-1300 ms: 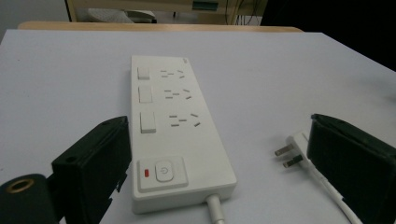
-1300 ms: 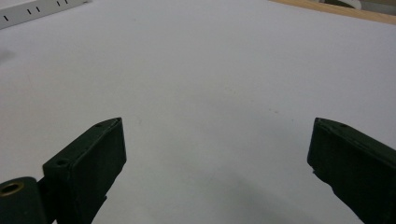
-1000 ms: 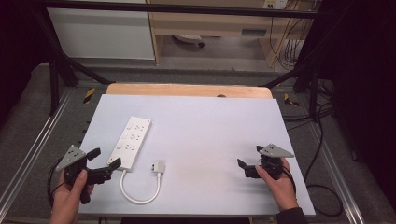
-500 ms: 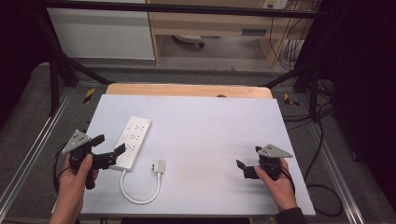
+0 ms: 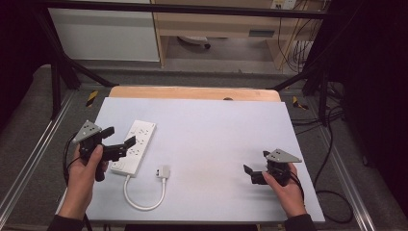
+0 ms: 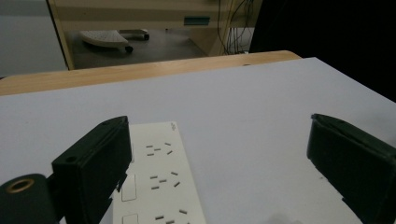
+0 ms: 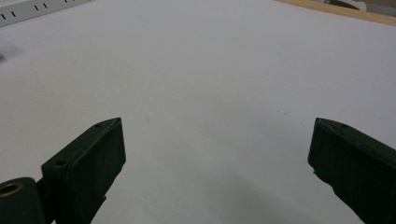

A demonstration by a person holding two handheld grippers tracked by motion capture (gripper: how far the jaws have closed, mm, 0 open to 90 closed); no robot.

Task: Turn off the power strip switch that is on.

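Observation:
A white power strip [image 5: 135, 146] lies on the left part of the pale table top [image 5: 216, 130]. Its white cable [image 5: 144, 201] loops toward the front and ends in a plug [image 5: 162, 172] beside the strip. My left gripper [image 5: 119, 135] hovers open just left of the strip's near half, one jaw above the strip's edge. In the left gripper view the strip [image 6: 159, 182] runs up between the wide-apart jaws, nearer the left one. My right gripper [image 5: 256, 162] stands open low over bare table at the front right, nothing between its jaws [image 7: 217, 158].
A wooden strip [image 5: 192, 93] borders the table's far edge. Metal rails [image 5: 29, 159] run along both sides. Dark cables [image 5: 332, 192] trail off the right side. A corner of the power strip [image 7: 37, 7] shows at the top left of the right gripper view.
My left gripper has moved forward and slightly up, from the table's front left corner to beside the power strip. The right gripper has barely moved.

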